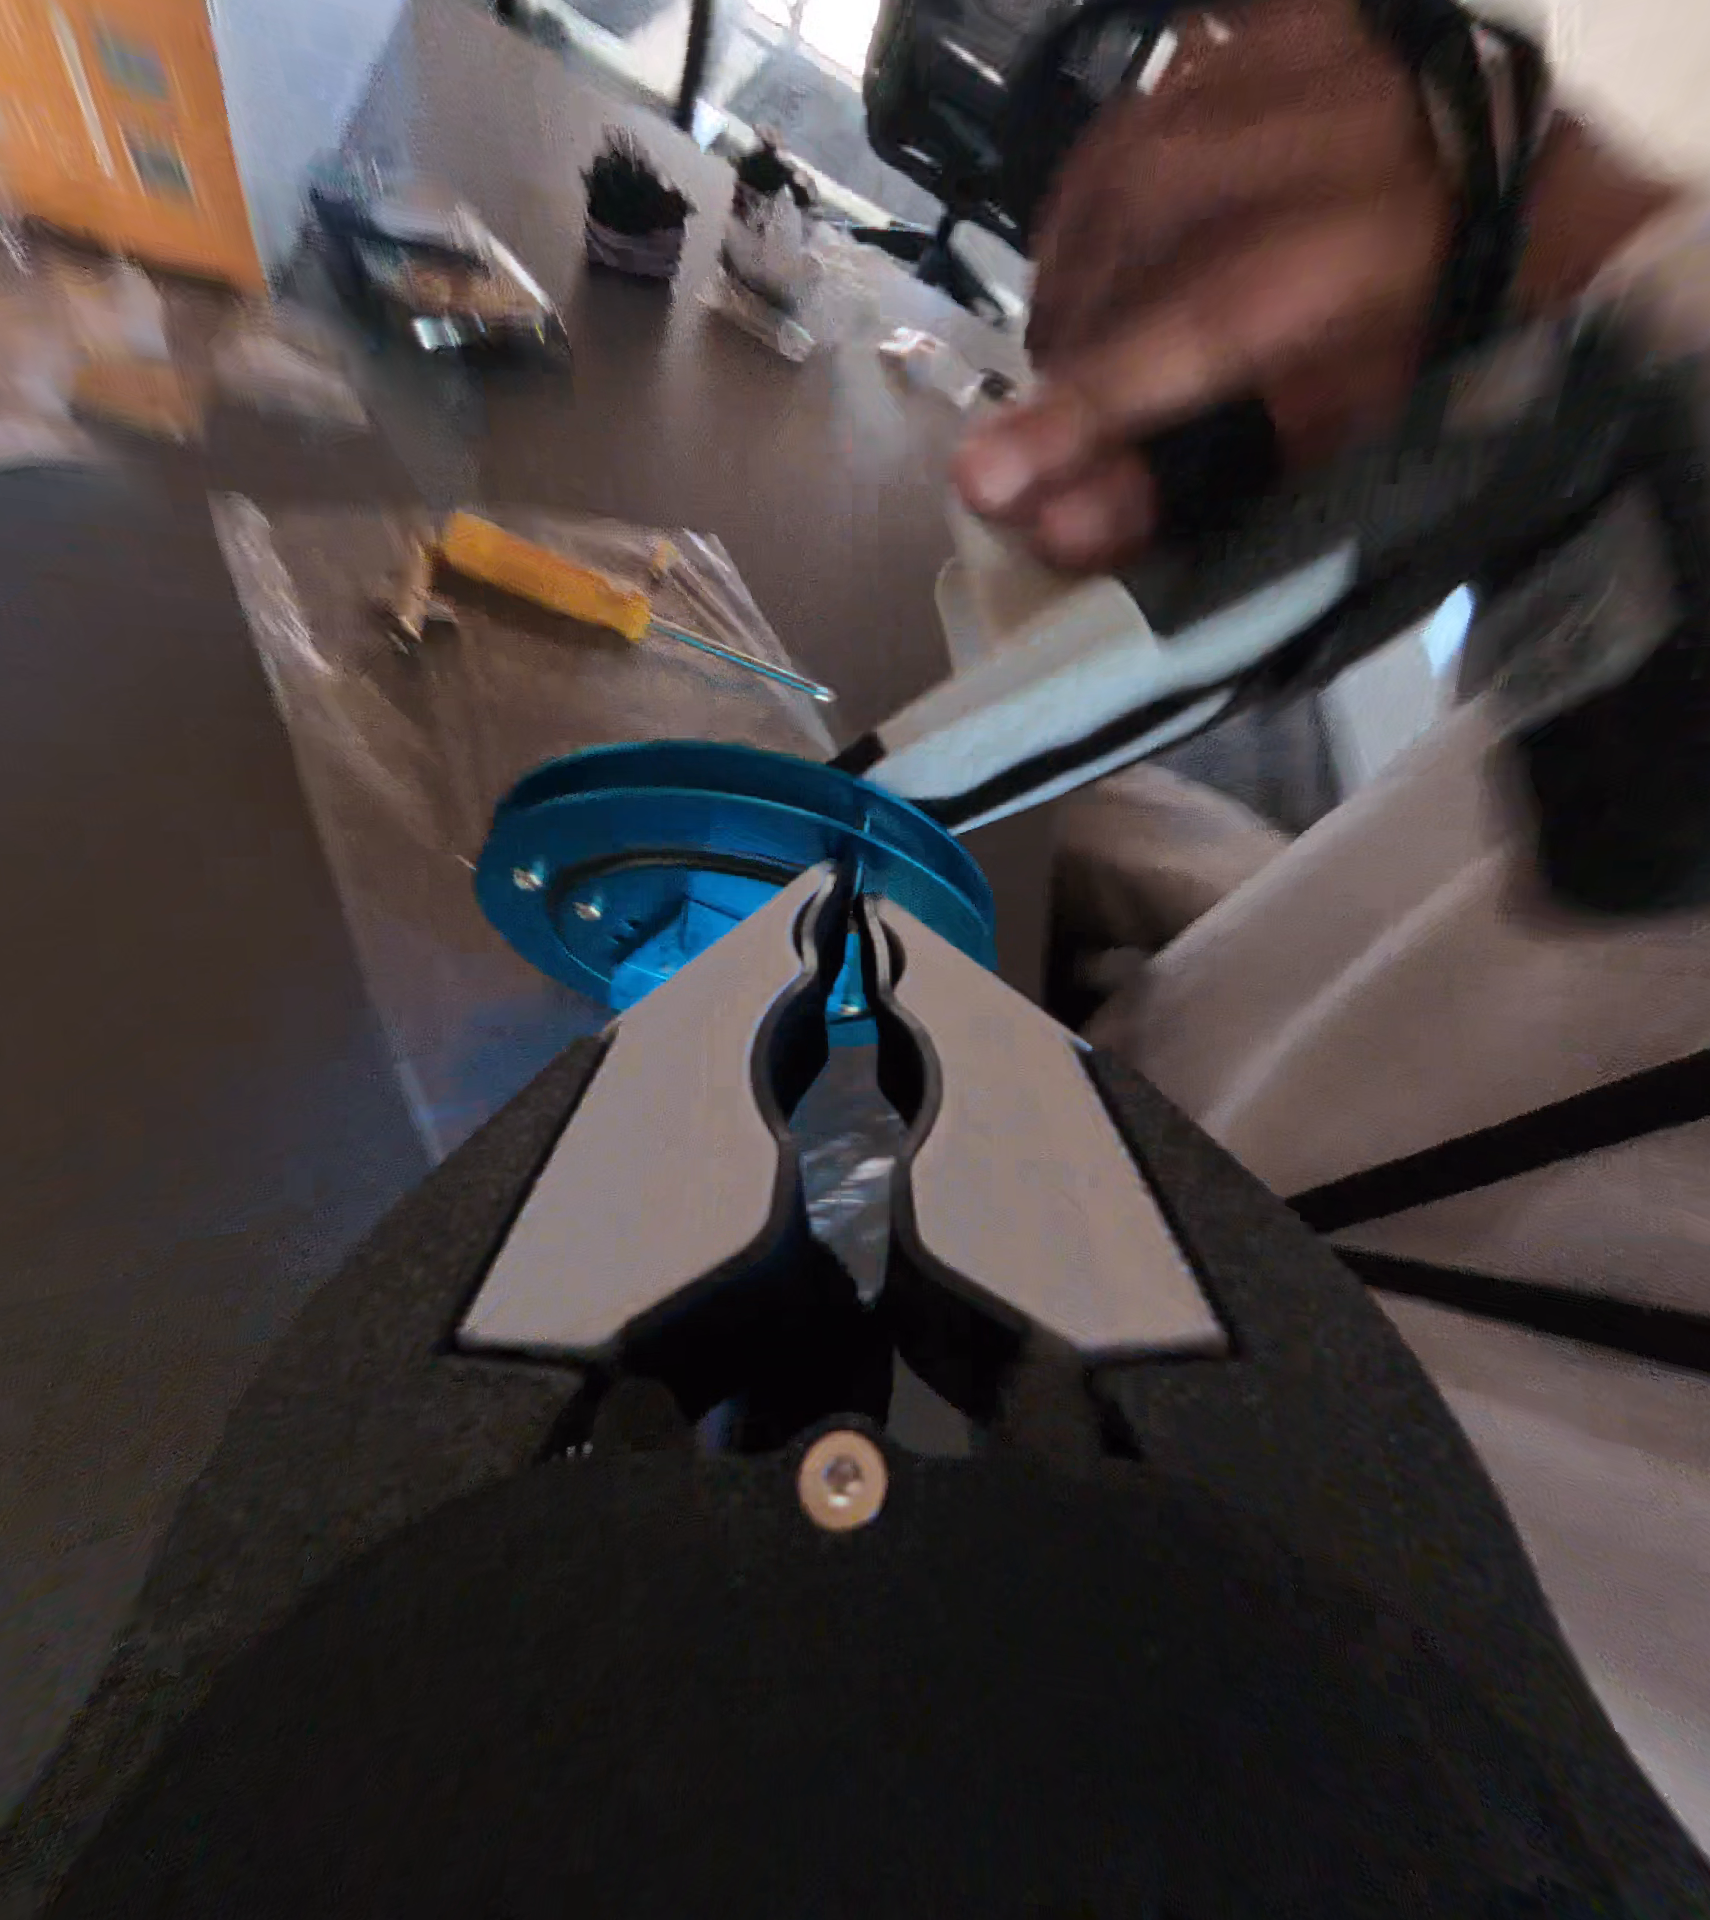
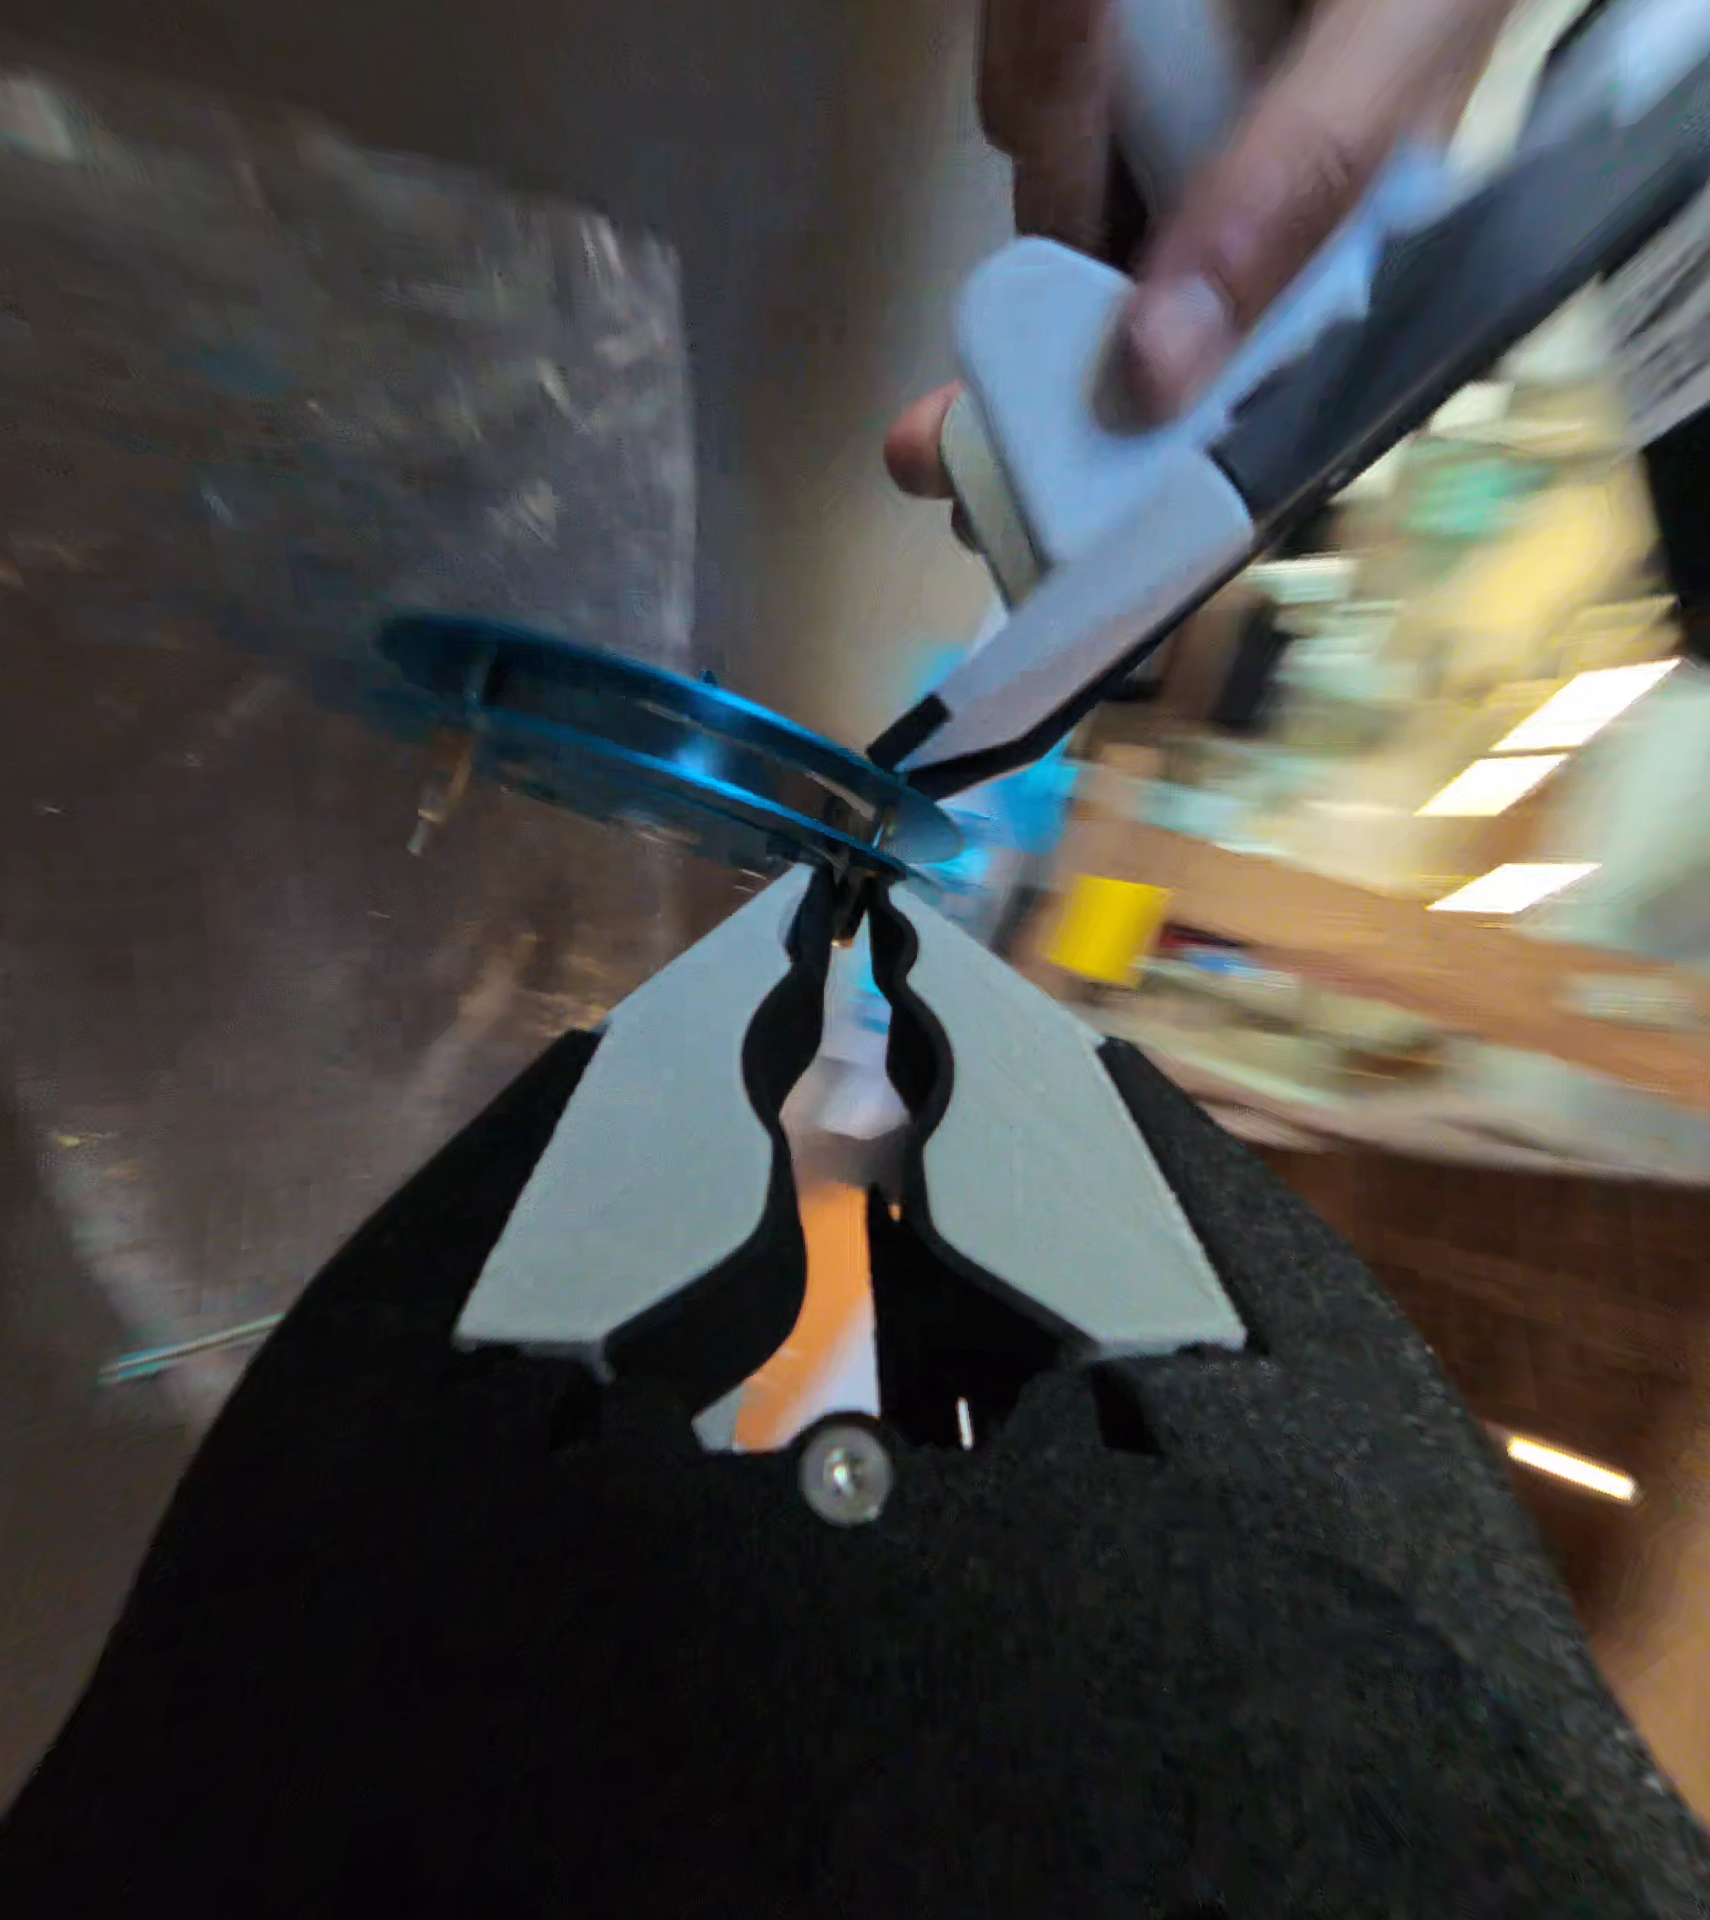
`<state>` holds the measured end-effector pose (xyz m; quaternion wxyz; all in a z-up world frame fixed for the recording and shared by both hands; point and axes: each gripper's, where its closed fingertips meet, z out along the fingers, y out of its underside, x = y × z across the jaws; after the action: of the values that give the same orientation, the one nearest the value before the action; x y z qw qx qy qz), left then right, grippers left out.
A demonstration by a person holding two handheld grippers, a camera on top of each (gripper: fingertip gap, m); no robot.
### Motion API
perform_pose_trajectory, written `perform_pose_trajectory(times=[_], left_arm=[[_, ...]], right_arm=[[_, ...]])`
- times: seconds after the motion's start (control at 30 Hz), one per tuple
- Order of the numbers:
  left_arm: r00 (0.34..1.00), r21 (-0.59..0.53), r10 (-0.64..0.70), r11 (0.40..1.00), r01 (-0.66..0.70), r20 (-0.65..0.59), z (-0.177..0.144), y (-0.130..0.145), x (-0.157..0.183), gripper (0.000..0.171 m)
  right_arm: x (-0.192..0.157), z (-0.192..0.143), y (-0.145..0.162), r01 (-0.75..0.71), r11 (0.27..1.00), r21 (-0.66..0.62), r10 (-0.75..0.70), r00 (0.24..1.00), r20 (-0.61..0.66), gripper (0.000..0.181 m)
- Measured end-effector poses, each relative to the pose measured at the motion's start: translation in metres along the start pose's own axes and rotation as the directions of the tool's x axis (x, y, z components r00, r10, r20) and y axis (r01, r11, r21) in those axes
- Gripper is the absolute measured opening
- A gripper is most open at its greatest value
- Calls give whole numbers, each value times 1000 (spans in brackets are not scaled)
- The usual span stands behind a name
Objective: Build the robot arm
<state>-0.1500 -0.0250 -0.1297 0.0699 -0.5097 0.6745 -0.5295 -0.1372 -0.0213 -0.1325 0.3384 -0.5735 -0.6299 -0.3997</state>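
A blue metal assembly of two round plates (image 1: 643, 831) joined by screws is held in the air between both grippers. My left gripper (image 1: 846, 883) is shut on the near rim of the plates. My right gripper (image 1: 866, 753) comes in from the upper right and pinches the far rim. In the right wrist view, my right gripper (image 2: 846, 894) is shut on the rim of the blue plates (image 2: 622, 717), seen edge on. The left gripper (image 2: 898, 748) meets the same rim from the upper right. Both views are blurred.
A yellow-handled screwdriver (image 1: 544, 577) lies on a clear plastic sheet (image 1: 383, 748) on the grey table. A dark box (image 1: 446, 270) and a black office chair (image 1: 965, 114) stand farther back. A hand (image 1: 1173, 343) grips the other tool. A yellow cup (image 2: 1105, 928) stands on a wooden bench. The grippers are tip to tip, or close to it.
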Motion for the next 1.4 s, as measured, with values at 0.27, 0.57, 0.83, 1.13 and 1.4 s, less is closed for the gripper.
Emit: perform_pose_trajectory(times=[0.27, 0.57, 0.83, 1.13, 1.4], left_arm=[[997, 0, -36, 999, 36, -74, 2, 1, 8, 0], [673, -138, 698, 712, -688, 244, 3, 10, 19, 0], [461, -271, 842, 530, -804, 280, 9, 8, 23, 0], [991, -138, 134, 982, -131, 14, 8, 0, 18, 0], [998, -119, 34, 992, -39, -49, 11, 1, 20, 0]], right_arm=[[0, -12, -5, -333, 928, 167, 345, 938, -45, 14], [-22, -38, -17, -892, -38, -450, 432, -421, 798, 33], [-21, -33, -27, -844, 160, -512, 407, -417, 813, 5], [-4, -8, 3, -218, 976, -21, 219, 971, 95, 4], [-8, -9, 5, -257, 962, 96, 268, 955, -129, 18]])
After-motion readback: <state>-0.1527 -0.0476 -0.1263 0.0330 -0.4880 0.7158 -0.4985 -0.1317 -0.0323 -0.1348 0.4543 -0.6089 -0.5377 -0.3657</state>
